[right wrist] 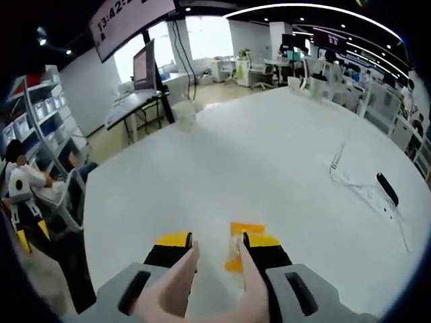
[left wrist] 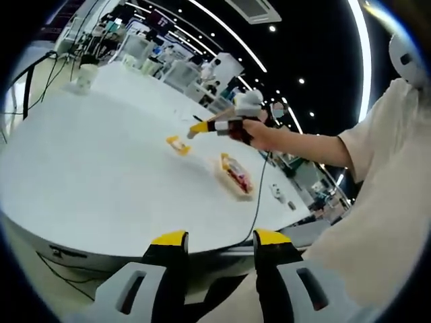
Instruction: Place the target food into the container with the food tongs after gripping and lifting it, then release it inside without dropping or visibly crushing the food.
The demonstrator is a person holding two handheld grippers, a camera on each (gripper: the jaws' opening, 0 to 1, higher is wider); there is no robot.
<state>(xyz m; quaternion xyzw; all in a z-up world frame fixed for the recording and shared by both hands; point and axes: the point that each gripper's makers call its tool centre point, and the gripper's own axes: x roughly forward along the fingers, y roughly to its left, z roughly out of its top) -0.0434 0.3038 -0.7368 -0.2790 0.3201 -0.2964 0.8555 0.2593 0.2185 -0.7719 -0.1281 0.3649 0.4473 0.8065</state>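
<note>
1. Left gripper [left wrist: 219,241] hangs off the table [left wrist: 87,175] edge, jaws apart, holding nothing.
2. Right gripper [right wrist: 217,242] grips tongs [right wrist: 212,282], tips spread over the food [right wrist: 240,243].
3. Container [left wrist: 236,175] lies near the food.

The left gripper [left wrist: 219,252] sits low off the near edge of the surface, its two yellow-tipped jaws parted with nothing between them. In the left gripper view the person's right arm [left wrist: 306,148] reaches out over the surface, its hand [left wrist: 252,131] wrapped around the right gripper [right wrist: 217,250]. In the right gripper view, two pale tong arms [right wrist: 175,286] run between that gripper's jaws, tips apart.
</note>
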